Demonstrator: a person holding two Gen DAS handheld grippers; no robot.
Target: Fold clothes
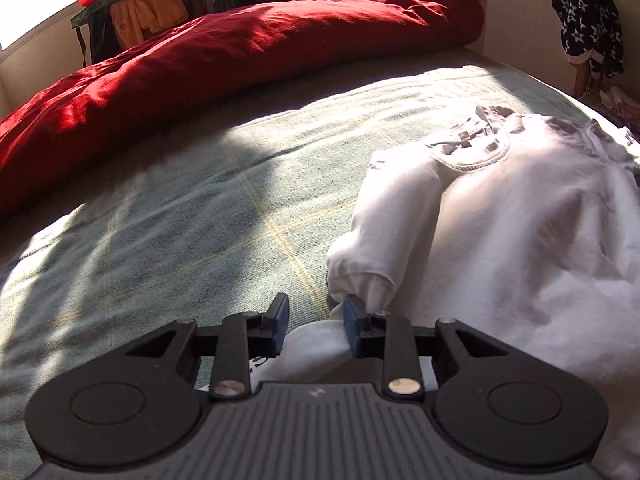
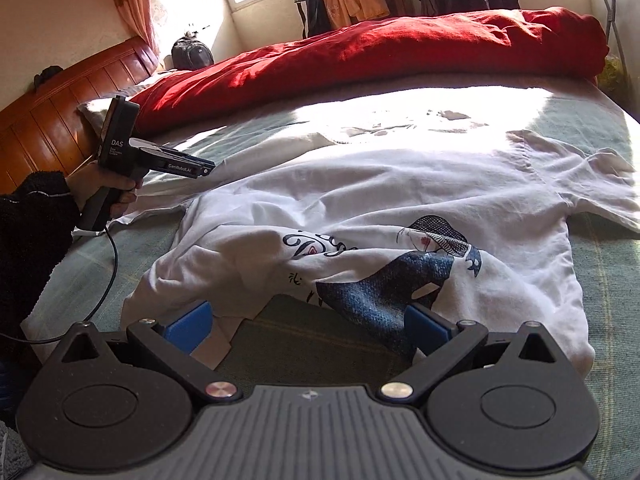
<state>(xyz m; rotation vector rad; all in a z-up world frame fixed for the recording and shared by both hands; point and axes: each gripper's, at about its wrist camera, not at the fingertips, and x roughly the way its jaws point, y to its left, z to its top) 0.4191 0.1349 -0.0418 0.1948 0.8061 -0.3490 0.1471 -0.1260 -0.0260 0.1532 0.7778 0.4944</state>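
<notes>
the bed (image 2: 600, 312) under your work is the largest thing here, covered in a green checked blanket, with its wooden headboard (image 2: 44, 120) off to your left in the right wrist view. a red quilt (image 1: 224, 52) lies bunched along the far side of the bed, so that edge is closed off. between the quilt and the clothes you have a broad bare strip of blanket, part sunlit, part in shadow, and more free blanket lies left of the left hand-held gripper.

the white t-shirt (image 2: 400, 184) lies spread on the blanket with its printed front up, its near hem rumpled and lifted in folds, and one sleeve reaching toward the bed's right side. in the left wrist view, white clothing (image 1: 500, 208) fills the right half, with a rolled sleeve (image 1: 384, 240) running down toward you.

your left hand-held gripper (image 1: 316, 324) is released, its jaws partly apart, with the sleeve's cuff touching the right pad and white cloth lying between them. in the right wrist view your hand (image 2: 108, 192) holds it low over the shirt's left edge.

your right hand-held gripper (image 2: 308, 324) is released, jaws wide, straddling the near hem without clamping it.
</notes>
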